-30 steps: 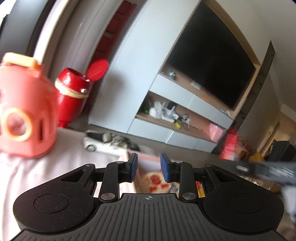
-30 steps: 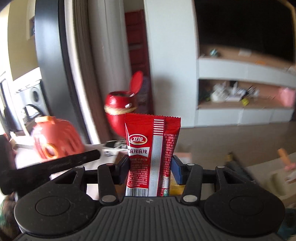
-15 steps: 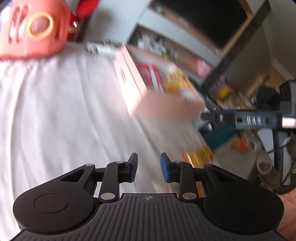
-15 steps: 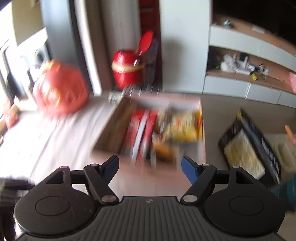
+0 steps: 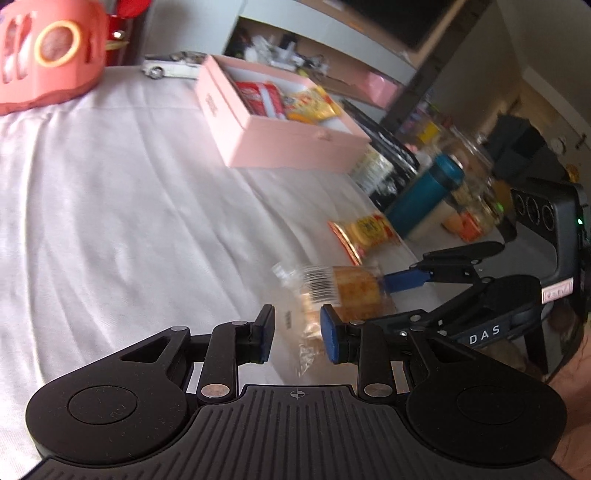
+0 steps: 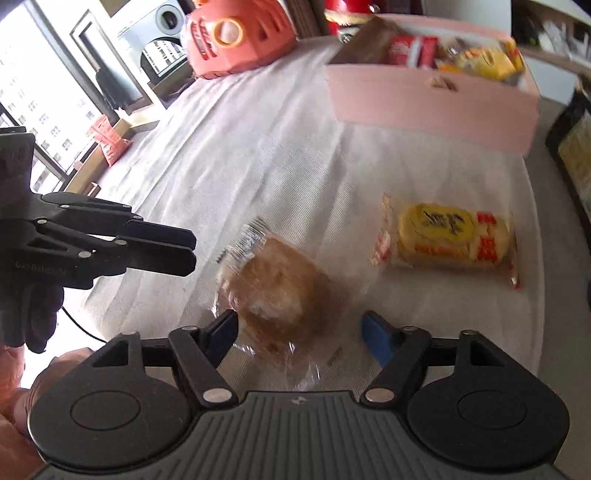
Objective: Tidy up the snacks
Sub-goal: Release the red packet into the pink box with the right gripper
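A pink box (image 5: 295,147) (image 6: 424,107) holding several snack packs stands on the white cloth. A clear-wrapped brown pastry (image 6: 277,291) (image 5: 347,288) lies near the cloth's front edge. A yellow and red snack pack (image 6: 450,236) (image 5: 365,232) lies beside it. My right gripper (image 6: 299,330) is open, its fingers on either side of the pastry's near end. My left gripper (image 5: 297,332) is open and empty, just short of the pastry wrapper. Each gripper shows in the other's view.
An orange plastic basket (image 5: 40,55) (image 6: 236,33) stands at the far side of the cloth. A white toy car (image 5: 170,66) lies behind the box. Bottles and jars (image 5: 436,192) crowd the floor past the cloth's edge.
My right gripper let go of the red snack pack over the box and opened. Both grippers then swung down to the loose snacks near the front edge.
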### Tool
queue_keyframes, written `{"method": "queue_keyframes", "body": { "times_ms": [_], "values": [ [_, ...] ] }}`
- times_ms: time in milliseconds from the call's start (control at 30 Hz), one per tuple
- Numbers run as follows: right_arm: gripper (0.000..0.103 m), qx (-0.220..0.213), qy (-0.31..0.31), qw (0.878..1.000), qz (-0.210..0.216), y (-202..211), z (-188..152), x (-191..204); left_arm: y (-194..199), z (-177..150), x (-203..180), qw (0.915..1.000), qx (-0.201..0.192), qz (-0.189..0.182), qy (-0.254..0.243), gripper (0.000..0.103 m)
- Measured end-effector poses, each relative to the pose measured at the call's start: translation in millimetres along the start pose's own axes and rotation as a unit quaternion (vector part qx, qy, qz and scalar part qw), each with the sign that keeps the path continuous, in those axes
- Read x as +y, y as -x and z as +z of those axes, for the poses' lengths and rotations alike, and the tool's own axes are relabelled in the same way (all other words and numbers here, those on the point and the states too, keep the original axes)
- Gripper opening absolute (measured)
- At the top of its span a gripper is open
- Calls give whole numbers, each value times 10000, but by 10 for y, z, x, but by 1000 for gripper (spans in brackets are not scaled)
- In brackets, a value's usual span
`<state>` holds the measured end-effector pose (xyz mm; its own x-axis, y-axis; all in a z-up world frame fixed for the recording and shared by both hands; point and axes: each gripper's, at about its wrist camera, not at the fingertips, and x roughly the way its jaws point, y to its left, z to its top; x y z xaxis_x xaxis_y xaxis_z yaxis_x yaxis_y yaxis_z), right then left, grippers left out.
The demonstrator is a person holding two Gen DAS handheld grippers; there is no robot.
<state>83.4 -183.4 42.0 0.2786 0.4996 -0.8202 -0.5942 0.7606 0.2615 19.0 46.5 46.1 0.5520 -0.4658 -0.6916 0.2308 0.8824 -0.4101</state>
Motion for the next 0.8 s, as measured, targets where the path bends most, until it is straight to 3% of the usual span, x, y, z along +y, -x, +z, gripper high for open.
{"method": "queue_keyframes", "body": {
  "times_ms": [100, 233, 367, 500, 567, 667, 800],
  "values": [
    [71, -315, 55, 9994, -131, -89, 159, 82, 44, 86, 62, 9993, -246, 184, 212, 31],
    [70, -567, -166, 9979, -255, -276, 480, 118, 109, 144, 166, 9982, -398, 155, 427, 31],
    [70, -850, -32, 9933, -778, -197, 582, 109, 73, 97, 158, 9991, -217, 79, 358, 31],
    [78, -974, 52, 9885, -1153, 40, 413, -38, -67, 34, 109, 9990, 70, -287, 323, 31],
    [78, -869, -238, 9895, -1129, 170, 264, -199, -163, 37, 88, 9986, 141, -358, 361, 31],
    [78, -565, -944, 9911, -755, 246, 50, -485, -291, 92, 102, 9979, 120, -387, 511, 31],
    [78, -558, -1732, 9816, -570, 180, -81, -807, -348, 192, 139, 9969, -32, -337, 714, 31]
  ]
}}
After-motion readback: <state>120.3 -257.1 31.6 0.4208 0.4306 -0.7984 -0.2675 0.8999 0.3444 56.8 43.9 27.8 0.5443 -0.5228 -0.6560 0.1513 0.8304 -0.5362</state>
